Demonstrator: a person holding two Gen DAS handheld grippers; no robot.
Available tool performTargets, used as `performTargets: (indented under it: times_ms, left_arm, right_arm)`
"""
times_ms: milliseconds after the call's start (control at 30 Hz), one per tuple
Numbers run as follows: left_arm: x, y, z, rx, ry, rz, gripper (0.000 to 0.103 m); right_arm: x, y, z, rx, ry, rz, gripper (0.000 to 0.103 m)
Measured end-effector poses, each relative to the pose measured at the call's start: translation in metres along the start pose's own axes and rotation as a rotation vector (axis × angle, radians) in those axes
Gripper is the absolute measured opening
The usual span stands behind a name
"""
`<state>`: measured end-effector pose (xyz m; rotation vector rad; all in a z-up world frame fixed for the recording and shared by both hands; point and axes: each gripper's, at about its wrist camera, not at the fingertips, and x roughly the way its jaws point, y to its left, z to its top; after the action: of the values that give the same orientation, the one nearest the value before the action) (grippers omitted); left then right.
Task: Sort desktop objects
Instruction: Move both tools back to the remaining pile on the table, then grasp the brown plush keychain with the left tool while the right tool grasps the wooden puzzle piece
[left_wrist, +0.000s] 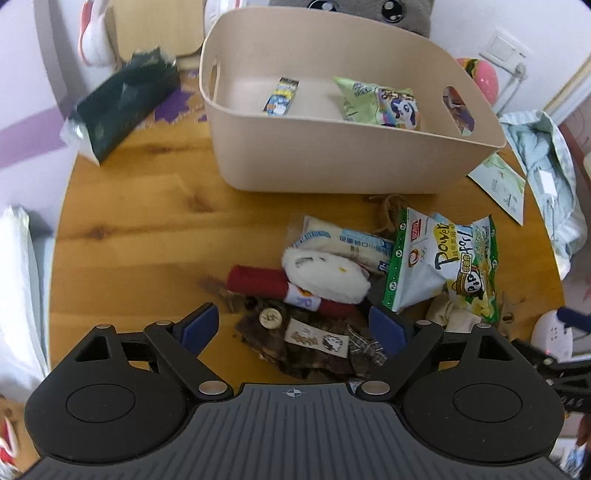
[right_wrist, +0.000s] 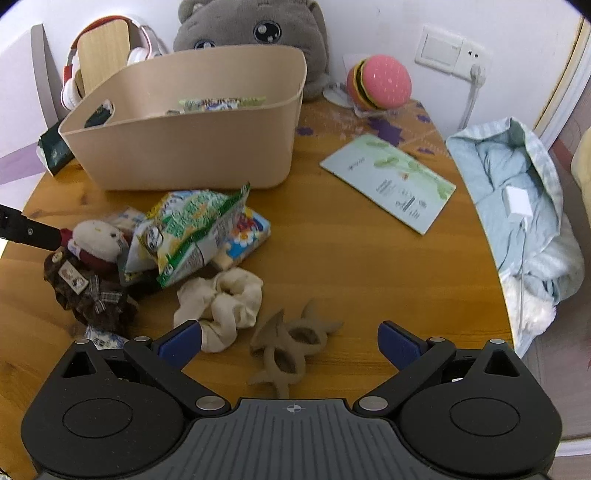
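The left gripper (left_wrist: 293, 326) hangs over the round wooden bench (left_wrist: 140, 229) with its blue-padded fingers (left_wrist: 201, 325) spread wide and holding nothing; between them lies a dark brown fabric scrunchie with a button and a sewn label (left_wrist: 314, 341). Just beyond it a small white plush toy in red clothing (left_wrist: 325, 273) rests against a white tissue packet (left_wrist: 347, 242), with a green and white snack bag (left_wrist: 443, 262) beside them on the right. The right gripper (right_wrist: 290, 341) is likewise released, its fingers (right_wrist: 181, 341) flanking a tan plastic claw hair clip (right_wrist: 291, 349) on the bench. A cream fabric scrunchie (right_wrist: 221, 302) lies just left of the clip, touching the left finger. Further off stands a beige plastic storage basket with cut-out handles (left_wrist: 332, 155); inside it lie a pastel pony-print snack packet (left_wrist: 384, 103) and a small blue and yellow packet (left_wrist: 280, 96). A pale green booklet (right_wrist: 388, 182) lies to the right of the basket, and a dark green packet (left_wrist: 122, 103) to its left
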<state>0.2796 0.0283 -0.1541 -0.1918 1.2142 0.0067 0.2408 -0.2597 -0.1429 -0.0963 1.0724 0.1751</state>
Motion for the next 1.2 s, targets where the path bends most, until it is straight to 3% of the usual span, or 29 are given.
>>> performTargets:
  times_ms: [200,567,700,967,1067,1133,1200]
  left_arm:
    - [0.017,-0.007,-0.003,-0.078,0.037,0.0,0.09]
    - [0.049,-0.025,-0.008,-0.069,0.071,0.068,0.09]
    - [0.057,-0.03,-0.008,-0.071,0.075,0.103,0.09]
    - [0.069,-0.025,-0.012,-0.118,0.121,0.127,0.09]
    - [0.072,-0.02,-0.015,-0.13,0.144,0.126,0.084]
    - [0.071,-0.016,-0.016,-0.154,0.135,0.112,0.083]
    - [0.069,-0.014,-0.017,-0.168,0.129,0.105,0.083]
  right_arm:
    - [0.021,-0.005,-0.004,0.016,0.051,-0.013,0.103]
    - [0.047,-0.017,-0.014,0.034,0.111,-0.016,0.103]
    - [0.056,-0.021,-0.014,0.052,0.127,-0.012,0.095]
    - [0.069,-0.024,-0.015,0.078,0.14,0.018,0.089]
    - [0.068,-0.026,-0.016,0.089,0.127,0.035,0.085]
    - [0.067,-0.025,-0.016,0.084,0.114,0.044,0.081]
    - [0.066,-0.024,-0.016,0.075,0.1,0.065,0.065]
